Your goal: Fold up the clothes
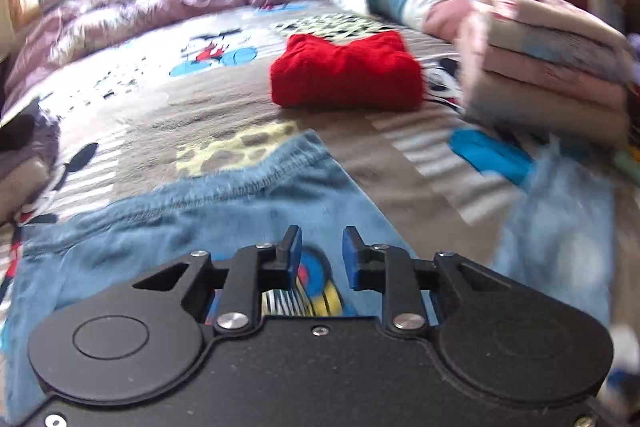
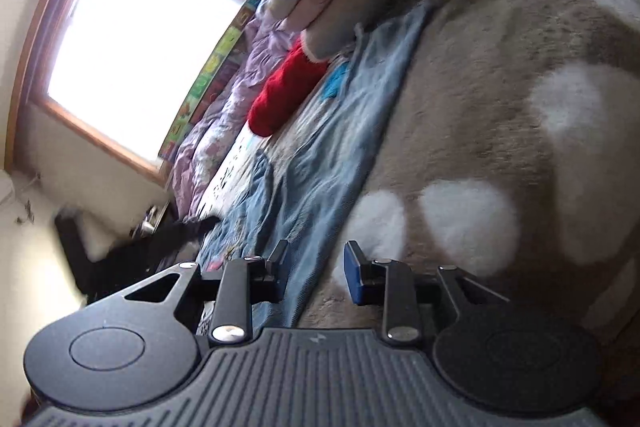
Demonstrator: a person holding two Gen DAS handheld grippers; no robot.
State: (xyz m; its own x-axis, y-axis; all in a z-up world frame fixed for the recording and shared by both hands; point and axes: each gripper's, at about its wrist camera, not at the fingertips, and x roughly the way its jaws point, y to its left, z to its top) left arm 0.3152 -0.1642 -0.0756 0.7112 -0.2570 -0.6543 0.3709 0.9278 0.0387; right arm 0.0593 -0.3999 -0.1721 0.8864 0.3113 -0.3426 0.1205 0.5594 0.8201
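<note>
Blue garment [image 1: 248, 219] lies spread on the bed [image 1: 132, 115], nearer than the folded red sweater [image 1: 346, 73]. Left gripper [image 1: 322, 255] sits over the blue garment, jaws spread, holding nothing. Right gripper [image 2: 316, 271] at the garment's edge, jaws spread, empty. Folded stack [image 1: 548, 67] right of the sweater.

A bright window [image 2: 132, 59] glares at one side. A crumpled lilac quilt [image 1: 168, 3] lies along the bed's far edge, above the cartoon-print blanket [image 1: 160, 107].
</note>
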